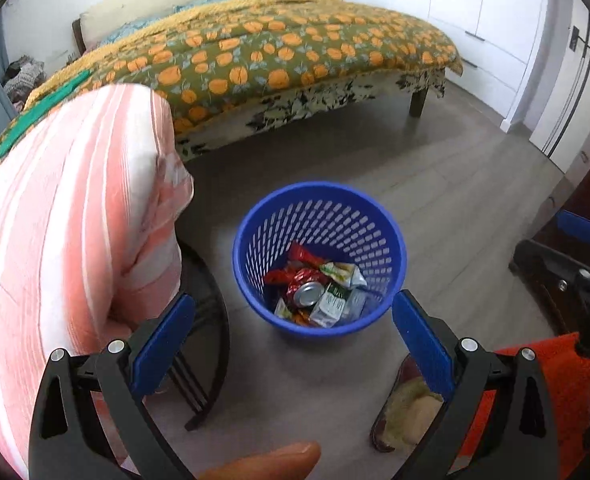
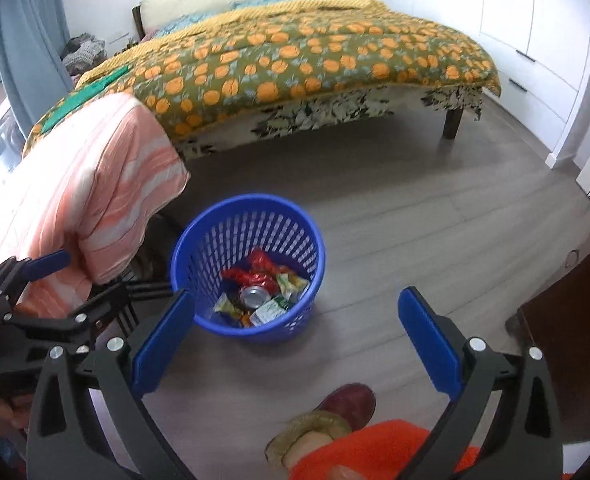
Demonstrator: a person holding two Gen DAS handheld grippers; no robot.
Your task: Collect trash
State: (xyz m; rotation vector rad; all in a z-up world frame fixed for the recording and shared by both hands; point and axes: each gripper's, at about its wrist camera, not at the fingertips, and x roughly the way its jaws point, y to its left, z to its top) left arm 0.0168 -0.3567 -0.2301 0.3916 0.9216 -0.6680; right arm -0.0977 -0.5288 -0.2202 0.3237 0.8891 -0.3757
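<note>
Left wrist view: the left tongs (image 1: 293,340) hang spread wide and empty above the blue bin (image 1: 319,258), which stands on the floor (image 1: 435,184) beside the bed (image 1: 295,52). The right tongs (image 2: 295,344) gape empty too. Wrappers, a carton and a can (image 1: 310,293) lie inside, so collecting looks largely finished.

Blue basket (image 1: 379,220); perhaps pumpkin-print quilt (image 1: 295,52)
</note>
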